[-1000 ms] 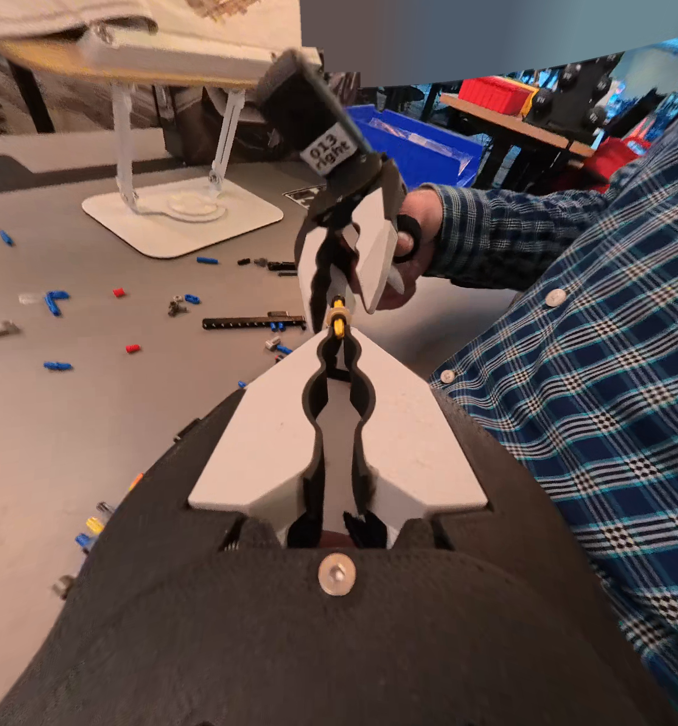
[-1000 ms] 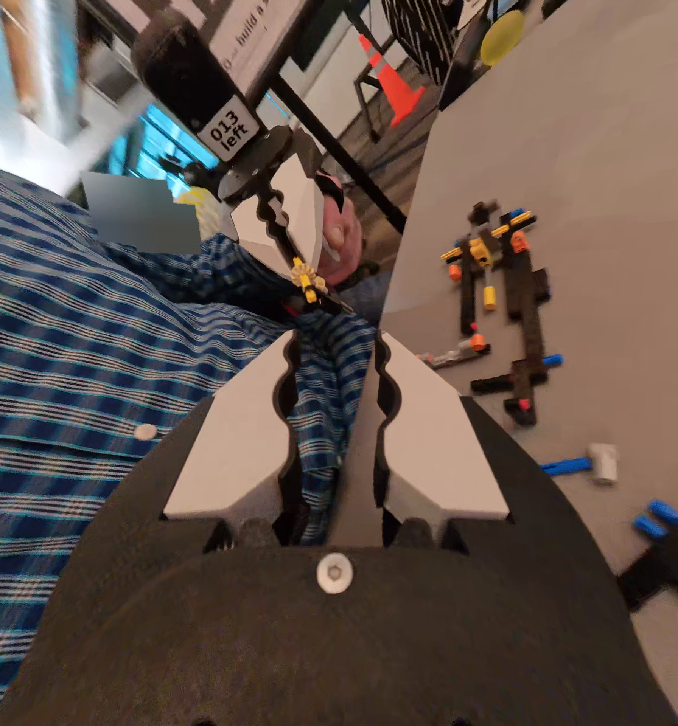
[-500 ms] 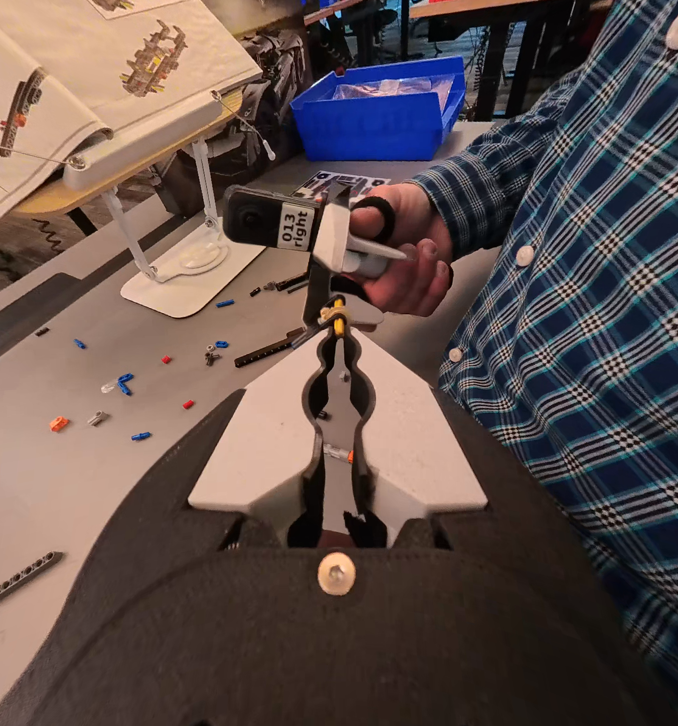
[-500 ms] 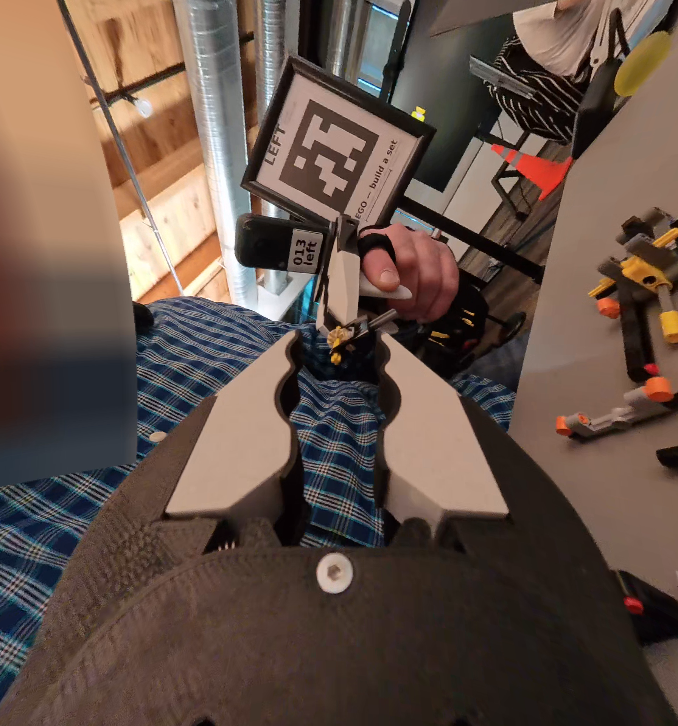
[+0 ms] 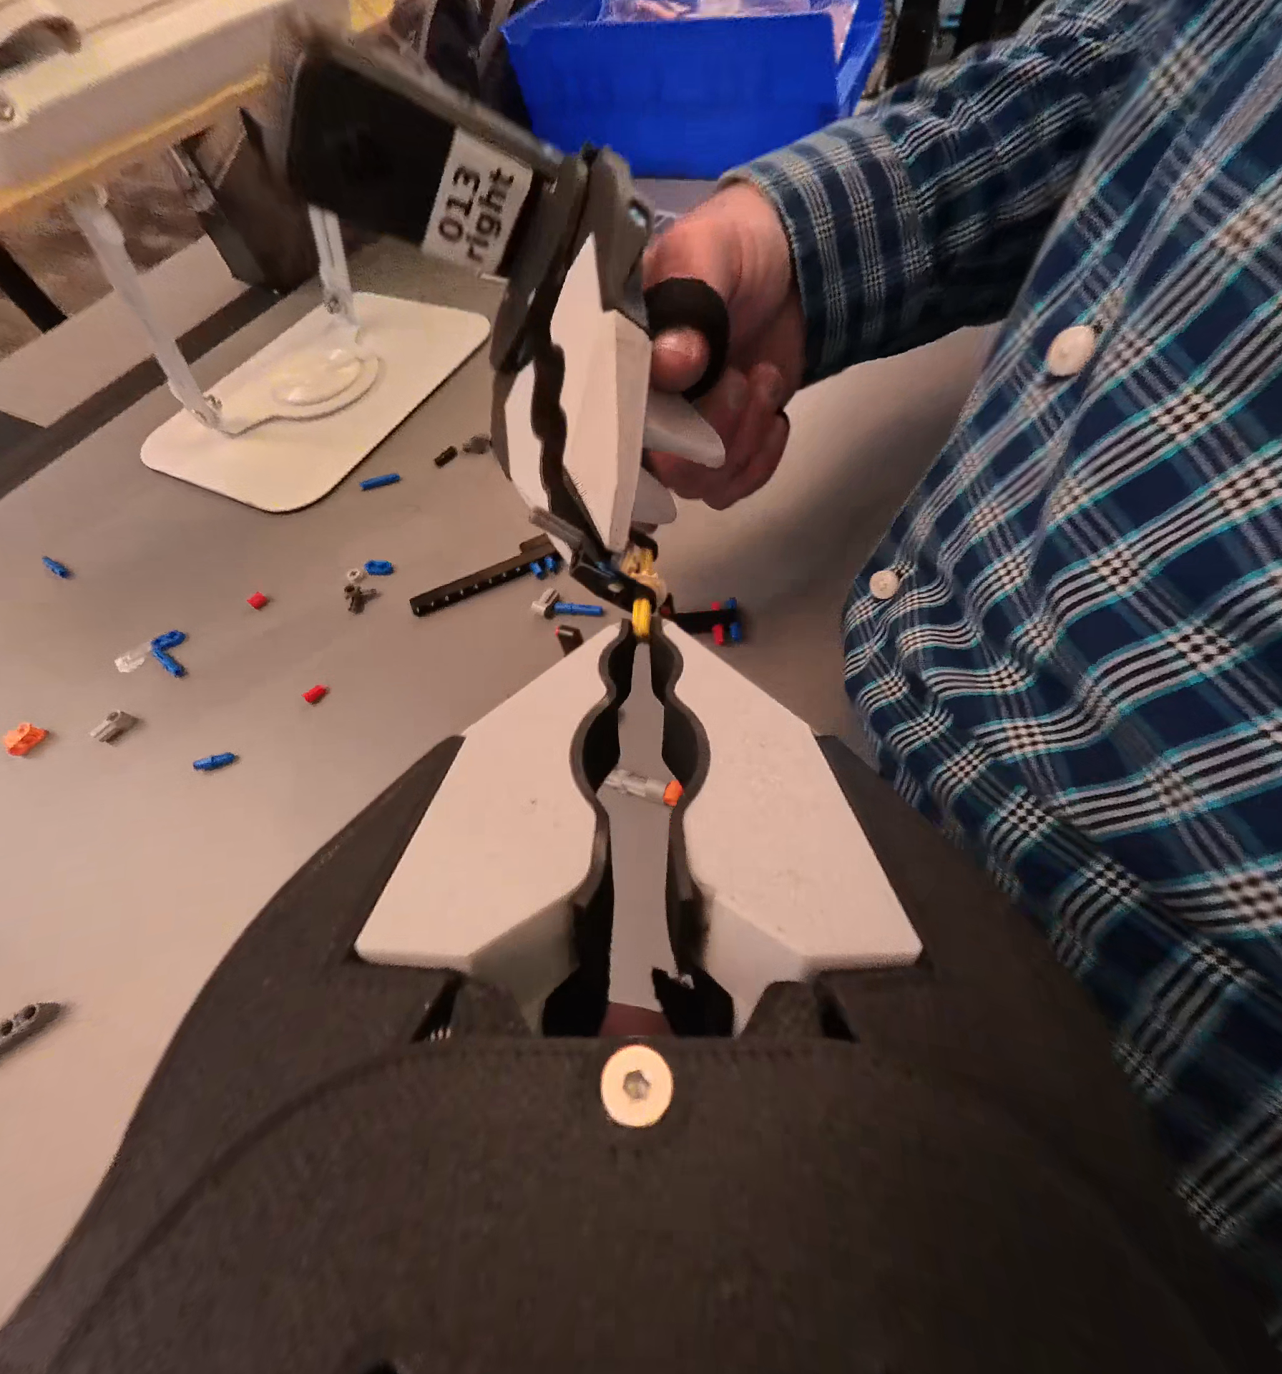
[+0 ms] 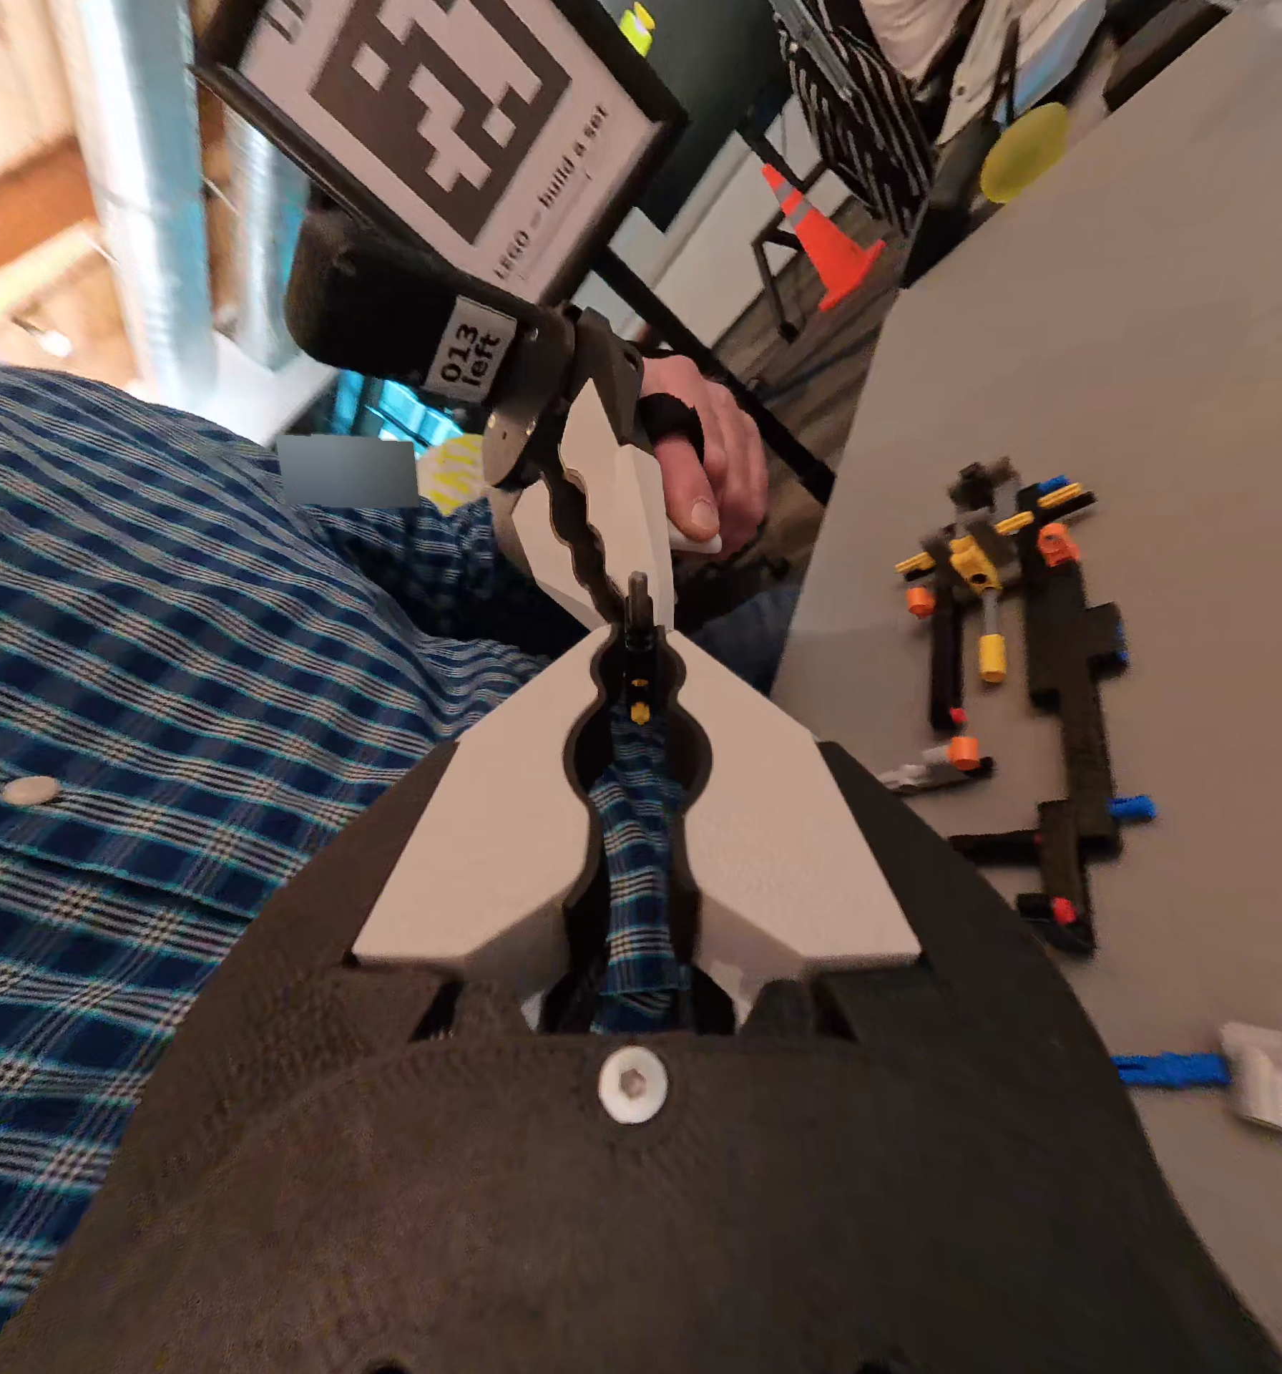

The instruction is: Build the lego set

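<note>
Left gripper (image 5: 642, 645) jaws pinched on yellow pin (image 5: 642, 621); right gripper (image 6: 636, 645) jaws clamped on black piece (image 6: 636, 617), tip to tip above table (image 5: 103, 855), likely for joining. Half-built model (image 6: 1054, 669) lies aside.

Both grippers (image 5: 642, 641) (image 5: 599, 554) tip to tip, apparently pinching one small yellow-black piece (image 5: 639, 595).
</note>
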`<state>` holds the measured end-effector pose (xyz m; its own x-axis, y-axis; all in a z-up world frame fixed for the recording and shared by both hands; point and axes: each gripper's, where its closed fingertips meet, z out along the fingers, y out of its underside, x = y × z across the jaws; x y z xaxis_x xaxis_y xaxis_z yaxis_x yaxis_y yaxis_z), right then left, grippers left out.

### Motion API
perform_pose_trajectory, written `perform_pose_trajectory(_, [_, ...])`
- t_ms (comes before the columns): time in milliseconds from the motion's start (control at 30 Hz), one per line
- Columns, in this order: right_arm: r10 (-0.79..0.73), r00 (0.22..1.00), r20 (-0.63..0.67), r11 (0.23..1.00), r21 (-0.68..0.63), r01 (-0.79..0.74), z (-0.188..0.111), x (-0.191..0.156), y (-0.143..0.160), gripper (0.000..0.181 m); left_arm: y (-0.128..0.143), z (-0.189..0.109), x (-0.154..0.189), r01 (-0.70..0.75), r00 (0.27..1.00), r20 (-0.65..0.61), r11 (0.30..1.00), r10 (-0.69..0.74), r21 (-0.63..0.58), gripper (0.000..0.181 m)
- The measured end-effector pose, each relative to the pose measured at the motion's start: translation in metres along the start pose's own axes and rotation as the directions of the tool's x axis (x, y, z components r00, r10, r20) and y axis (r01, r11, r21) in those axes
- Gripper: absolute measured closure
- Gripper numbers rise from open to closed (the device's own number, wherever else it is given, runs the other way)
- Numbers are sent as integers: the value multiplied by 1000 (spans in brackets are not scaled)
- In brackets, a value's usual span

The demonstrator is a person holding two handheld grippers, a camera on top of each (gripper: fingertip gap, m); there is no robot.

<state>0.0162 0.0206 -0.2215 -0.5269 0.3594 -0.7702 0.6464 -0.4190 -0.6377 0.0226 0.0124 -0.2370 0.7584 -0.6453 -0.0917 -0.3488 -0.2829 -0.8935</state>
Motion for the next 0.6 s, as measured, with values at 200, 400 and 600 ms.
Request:
perform_pose_trajectory(200, [-96,981,-169,995,-41,90,-1,29,-6,176,24,-3,-21,85,994,69,996,-82,-39,157])
perform_pose_trajectory(400, [-213,900,-379,975,-144,170,-2,65,-1,176,63,-18,-50,90,979,198,979,-53,-181,146])
perform_pose_trajectory(600, [-416,757,-503,900,-345,266,5,94,10,176,106,-16,-65,59,975,220,933,22,-354,138])
